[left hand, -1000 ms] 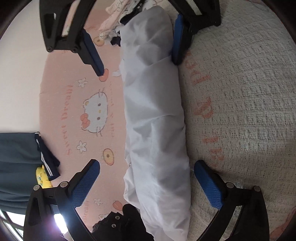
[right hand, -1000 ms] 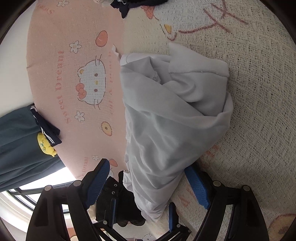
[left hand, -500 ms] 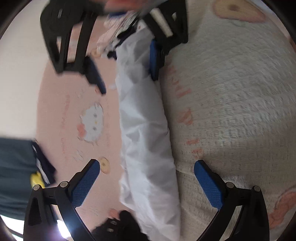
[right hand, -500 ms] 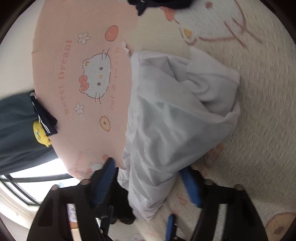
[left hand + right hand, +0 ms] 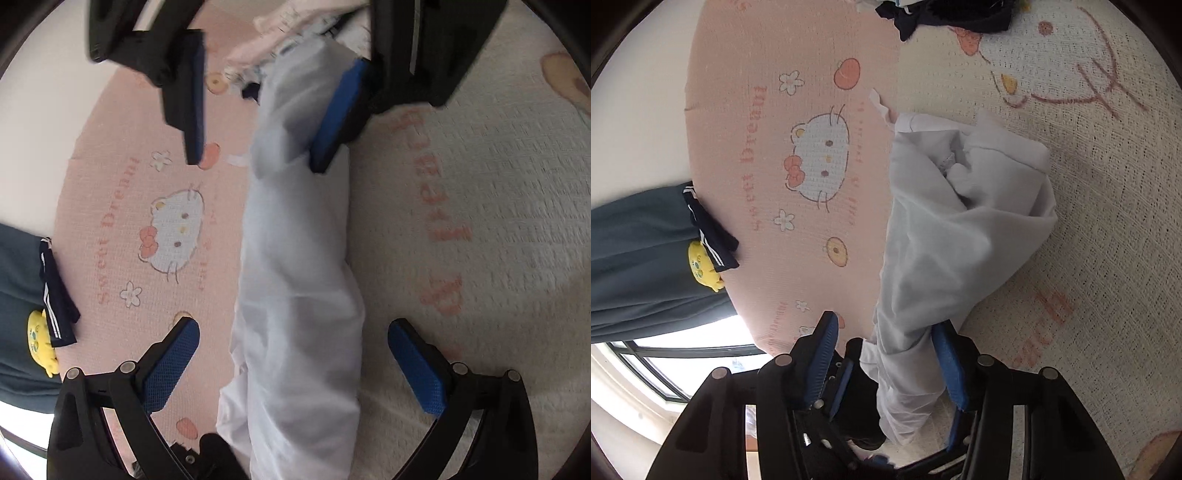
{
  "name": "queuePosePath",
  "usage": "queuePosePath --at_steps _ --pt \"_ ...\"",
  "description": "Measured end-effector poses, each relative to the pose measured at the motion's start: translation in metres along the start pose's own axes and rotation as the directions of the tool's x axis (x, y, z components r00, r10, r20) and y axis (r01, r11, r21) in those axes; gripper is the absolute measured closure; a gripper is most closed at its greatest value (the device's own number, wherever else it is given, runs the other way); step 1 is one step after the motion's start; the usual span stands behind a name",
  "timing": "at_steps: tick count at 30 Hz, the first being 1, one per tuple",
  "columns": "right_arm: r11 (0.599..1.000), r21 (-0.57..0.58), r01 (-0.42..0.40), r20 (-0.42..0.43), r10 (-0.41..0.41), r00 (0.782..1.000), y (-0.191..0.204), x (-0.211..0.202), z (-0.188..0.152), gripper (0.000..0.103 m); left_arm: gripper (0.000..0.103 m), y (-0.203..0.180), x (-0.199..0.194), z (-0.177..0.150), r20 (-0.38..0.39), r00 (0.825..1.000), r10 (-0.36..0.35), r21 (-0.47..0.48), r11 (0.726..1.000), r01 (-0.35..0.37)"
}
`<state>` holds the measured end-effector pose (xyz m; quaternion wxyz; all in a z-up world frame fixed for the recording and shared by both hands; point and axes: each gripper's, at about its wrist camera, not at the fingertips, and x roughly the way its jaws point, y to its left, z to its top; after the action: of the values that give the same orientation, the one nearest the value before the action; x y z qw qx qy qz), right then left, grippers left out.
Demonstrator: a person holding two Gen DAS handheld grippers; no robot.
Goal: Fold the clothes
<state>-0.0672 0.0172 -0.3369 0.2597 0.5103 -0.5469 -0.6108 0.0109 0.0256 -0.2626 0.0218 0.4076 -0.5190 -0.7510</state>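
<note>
1. The white garment (image 5: 295,280) lies bunched in a long roll on the blanket (image 5: 480,221), along the seam between its pink and cream halves.
2. The right gripper (image 5: 886,354) is closing, cloth between the jaws, pads not clearly pressing yet.
3. The left gripper (image 5: 295,354) stands spread wide over the near end, holding nothing.
4. It looks thin, soft and limp, so pinch at a hem or corner.
5. There is open room on the cream side; a dark garment (image 5: 646,258) hangs at the pink edge.
</note>
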Motion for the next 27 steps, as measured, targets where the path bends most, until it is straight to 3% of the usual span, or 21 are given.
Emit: queuePosePath --at_steps 5,6,8,10,12,14,16,20,23,25,26,27 --pt "0.999 0.028 0.042 -0.005 -0.042 0.999 -0.003 0.001 -0.003 0.048 0.000 0.000 -0.002 0.003 -0.023 0.999 -0.044 -0.067 0.997 0.042" --pt "0.997 0.057 0.044 0.003 -0.044 0.999 -0.007 -0.001 -0.005 0.038 0.000 0.007 0.001 0.003 -0.052 0.994 -0.100 -0.131 0.987 0.092" --pt "0.990 0.134 0.034 0.027 -0.038 0.999 -0.019 -0.007 -0.010 0.030 0.000 0.021 0.007 0.003 -0.100 0.969 -0.224 -0.271 0.944 0.191" --pt "0.984 0.177 0.012 0.034 -0.018 0.999 -0.025 -0.010 -0.014 0.030 0.000 0.040 0.021 -0.003 -0.129 0.912 -0.389 -0.435 0.849 0.300" --pt "0.983 0.185 0.015 0.034 -0.022 0.999 -0.027 -0.009 -0.014 0.028 0.000 0.057 0.040 -0.017 -0.106 0.816 -0.568 -0.605 0.688 0.401" --pt "0.983 0.177 0.050 0.026 -0.055 0.998 -0.025 -0.005 -0.014 0.026 0.000 0.061 0.045 -0.026 -0.060 0.767 -0.639 -0.668 0.596 0.445" --pt "0.981 0.143 0.128 -0.002 -0.129 0.992 -0.023 0.005 -0.013 0.026 0.000 0.055 0.032 -0.021 -0.062 0.798 -0.600 -0.642 0.636 0.429" --pt "0.989 0.091 0.114 -0.027 -0.112 0.993 -0.016 0.023 -0.006 0.026 0.000 0.040 0.005 -0.008 -0.085 0.860 -0.504 -0.592 0.719 0.363" --pt "0.993 0.050 0.104 -0.019 -0.103 0.995 -0.011 0.032 0.000 0.026 0.000 0.033 -0.011 0.001 -0.098 0.890 -0.446 -0.557 0.766 0.322" --pt "0.995 0.040 0.094 -0.003 -0.094 0.996 -0.010 0.036 0.002 0.026 0.000 0.020 -0.032 0.011 -0.116 0.959 -0.257 -0.467 0.866 0.176" --pt "0.995 0.034 0.090 0.002 -0.090 0.996 -0.010 0.037 0.003 0.026 0.000 0.013 -0.043 0.017 -0.117 0.981 -0.155 -0.419 0.903 0.093" --pt "0.996 0.025 0.088 0.002 -0.089 0.996 -0.009 0.038 0.004 0.026 0.000 0.002 -0.054 0.023 -0.105 0.994 -0.003 -0.340 0.940 -0.033"
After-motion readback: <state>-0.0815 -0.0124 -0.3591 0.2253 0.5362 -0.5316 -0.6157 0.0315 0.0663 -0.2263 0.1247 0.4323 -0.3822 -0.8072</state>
